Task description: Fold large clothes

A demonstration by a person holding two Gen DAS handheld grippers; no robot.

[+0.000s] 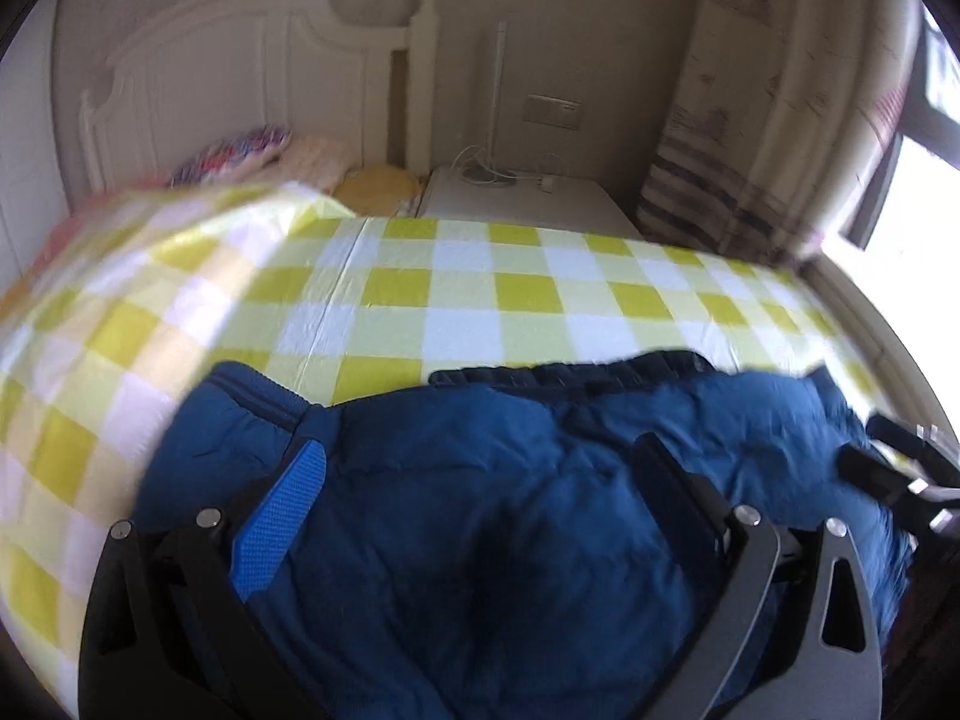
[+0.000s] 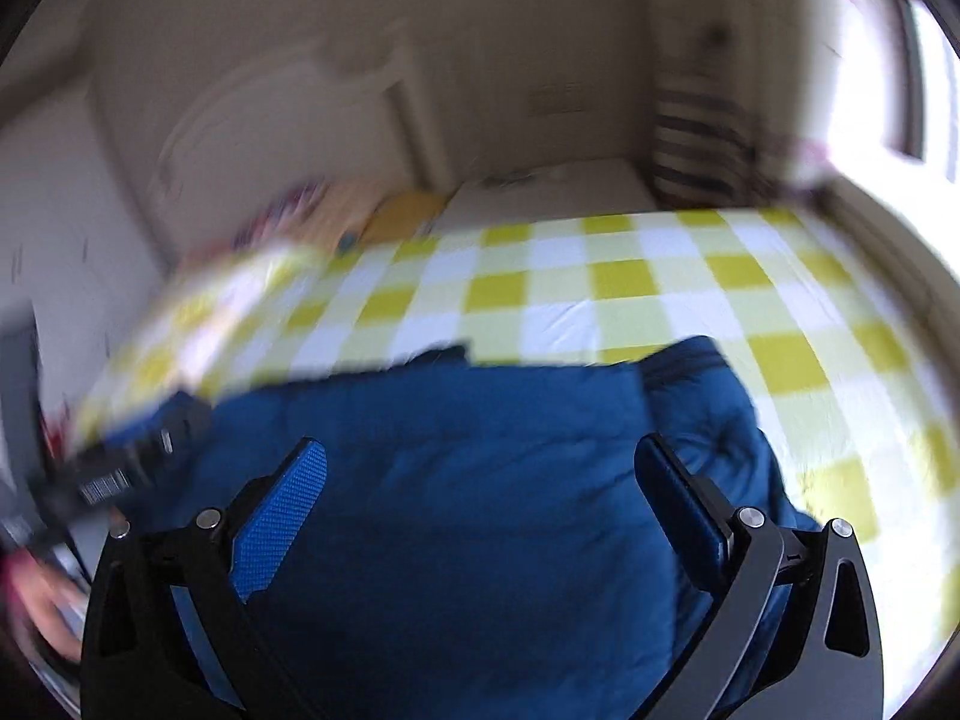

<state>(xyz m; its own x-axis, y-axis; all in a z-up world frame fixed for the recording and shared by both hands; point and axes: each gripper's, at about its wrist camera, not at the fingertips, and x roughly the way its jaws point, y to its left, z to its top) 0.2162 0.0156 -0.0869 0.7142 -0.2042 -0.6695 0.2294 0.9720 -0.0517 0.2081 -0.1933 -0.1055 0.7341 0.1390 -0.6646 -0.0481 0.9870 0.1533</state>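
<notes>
A padded dark blue jacket lies on a bed with a yellow and white checked sheet. My left gripper hangs over the jacket's left part, its fingers wide apart and nothing between them. My right gripper is over the jacket nearer its right end, also wide open and empty. The right gripper's body shows at the right edge of the left wrist view. The left gripper shows blurred at the left of the right wrist view.
A white headboard stands at the back left with patterned pillows and a yellow item. A white bedside cabinet with cables, a striped curtain and a bright window are beyond the bed.
</notes>
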